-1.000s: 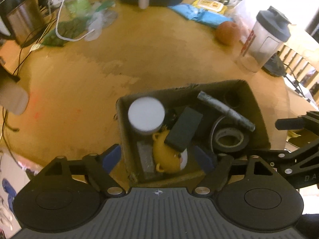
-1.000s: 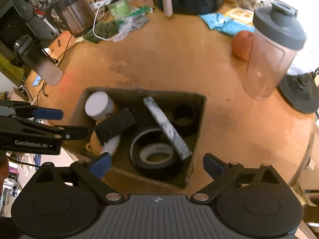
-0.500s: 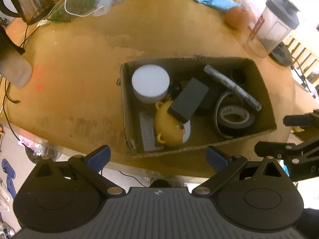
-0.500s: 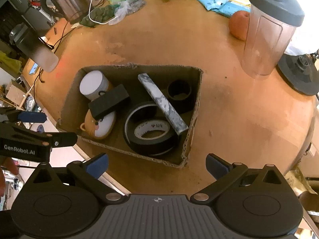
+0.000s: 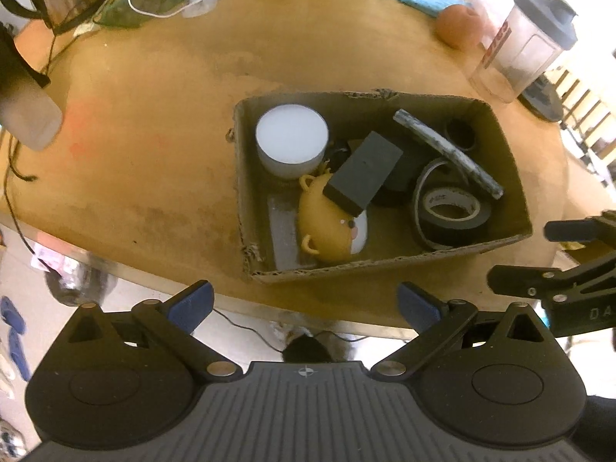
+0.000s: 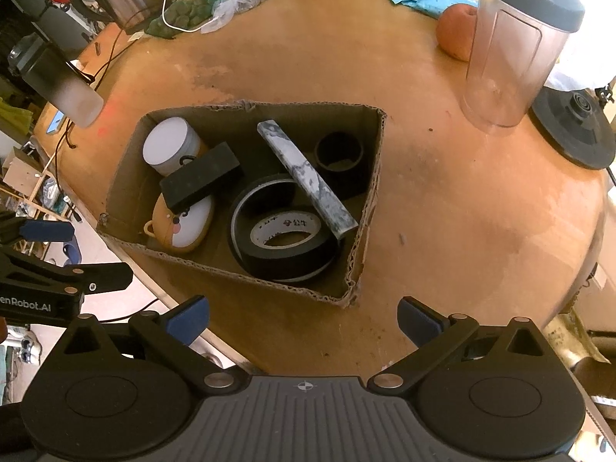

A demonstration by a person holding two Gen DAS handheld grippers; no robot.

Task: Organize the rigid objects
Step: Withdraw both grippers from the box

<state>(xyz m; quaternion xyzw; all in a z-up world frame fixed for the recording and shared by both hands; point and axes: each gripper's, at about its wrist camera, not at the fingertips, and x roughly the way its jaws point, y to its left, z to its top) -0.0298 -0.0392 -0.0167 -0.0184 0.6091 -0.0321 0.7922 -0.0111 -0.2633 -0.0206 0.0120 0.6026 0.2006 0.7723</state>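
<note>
Box [image 5: 385, 265] sat at the near edge of the wooden table [image 5: 161, 123] with everything already inside it. Compared with a second earlier, the left gripper [image 5: 304, 302] had backed off from straddling the box's near corner and its jaws had gone from partly spread to fully wide, nothing between them. Right gripper [image 6: 302, 315] had also pulled back, jaws wide and empty throughout. Box contents looked unchanged across the frames. Judgement: last drop-off was done and both tools were clearing out, so the sort looked at or near its end; no loose rigid piece on the table was obviously waiting.

Contents: white round tub [image 5: 290, 140] in the far-left corner, black block [image 5: 364, 175] lying tilted over the yellow toy [image 5: 331, 225], grey marbled bar [image 5: 446, 152] leaning across the tape roll [image 5: 450, 213], small dark ring [image 5: 460, 133] in the far-right corner.

Left wrist view alone showed a flat grey piece [image 5: 283, 231] on the box floor beside the toy; the box wall hid it from the right wrist. Right wrist view showed the dark ring [image 6: 338, 154] as an open hollow cylinder, the toy's white face [image 6: 188, 219] and the shaker bottle [image 6: 516, 50] standing well clear of the box.
</note>
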